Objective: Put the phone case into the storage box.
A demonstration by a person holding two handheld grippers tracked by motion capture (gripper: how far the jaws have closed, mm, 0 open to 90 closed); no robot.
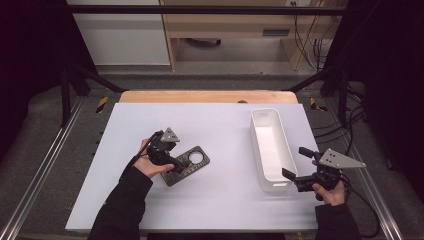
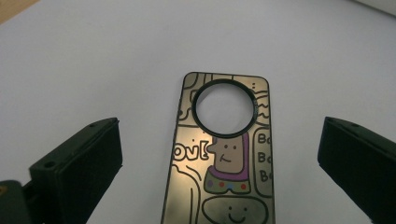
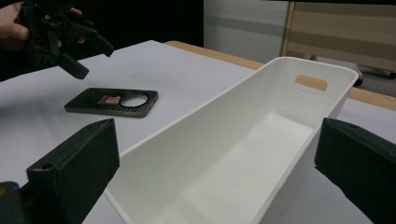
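A dark phone case [image 1: 189, 164] with a round camera hole lies flat on the white table, left of centre. In the left gripper view the case [image 2: 219, 177] shows cartoon drawings and runs lengthwise between the jaws. My left gripper [image 1: 175, 160] hovers just above its near end, open, with the jaws wide on either side and not touching it [image 2: 222, 137]. My right gripper [image 1: 295, 163] is open at the near end of a long white bin [image 1: 255, 137]. From the right gripper view the bin [image 3: 201, 149] is empty and the gripper [image 3: 215, 149] holds nothing.
The white table board [image 1: 220, 125] has free room in front of and behind the case. The bin stands lengthwise at the right. Metal frame rails [image 1: 45, 160] run along both sides. Cabinets and cables sit beyond the far edge.
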